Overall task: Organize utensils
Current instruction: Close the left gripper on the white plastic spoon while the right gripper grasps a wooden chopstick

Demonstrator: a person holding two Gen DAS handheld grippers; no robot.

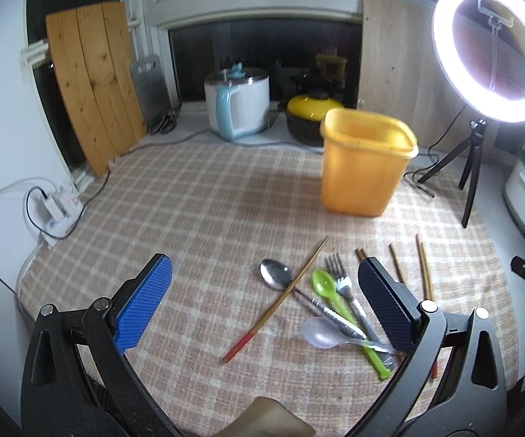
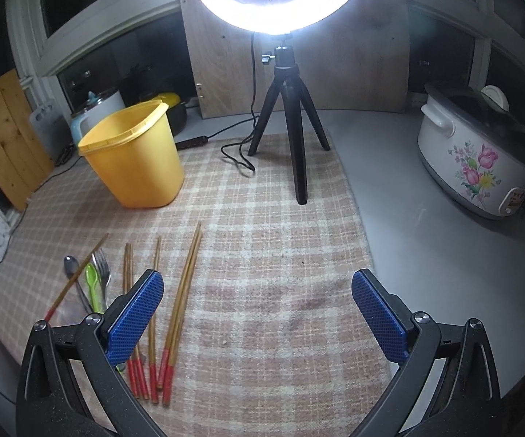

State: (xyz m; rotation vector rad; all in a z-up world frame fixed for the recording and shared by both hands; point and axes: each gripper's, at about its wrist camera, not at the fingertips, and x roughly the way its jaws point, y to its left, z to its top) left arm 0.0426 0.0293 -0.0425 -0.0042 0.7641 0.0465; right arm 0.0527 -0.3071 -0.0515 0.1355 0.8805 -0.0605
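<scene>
A yellow plastic bin (image 1: 366,167) (image 2: 135,156) stands upright and looks empty on the checked cloth. In front of it lie a metal spoon (image 1: 276,273), a green plastic spoon (image 1: 326,287), a metal fork (image 1: 338,273), a clear plastic spoon (image 1: 320,333) and a single chopstick (image 1: 280,298) across them. Several red-tipped chopsticks (image 2: 178,306) lie to their right. My left gripper (image 1: 262,309) is open above the utensil pile, empty. My right gripper (image 2: 258,313) is open and empty, its left finger (image 2: 135,317) over the chopsticks.
A ring light on a black tripod (image 2: 291,116) stands behind the cloth, its cable (image 2: 237,153) trailing on it. A flowered cooker (image 2: 477,156) sits right. A white kettle (image 1: 237,105), a yellow-lidded pot (image 1: 311,116), wooden boards (image 1: 91,83) and a power strip (image 1: 58,211) line the back and left.
</scene>
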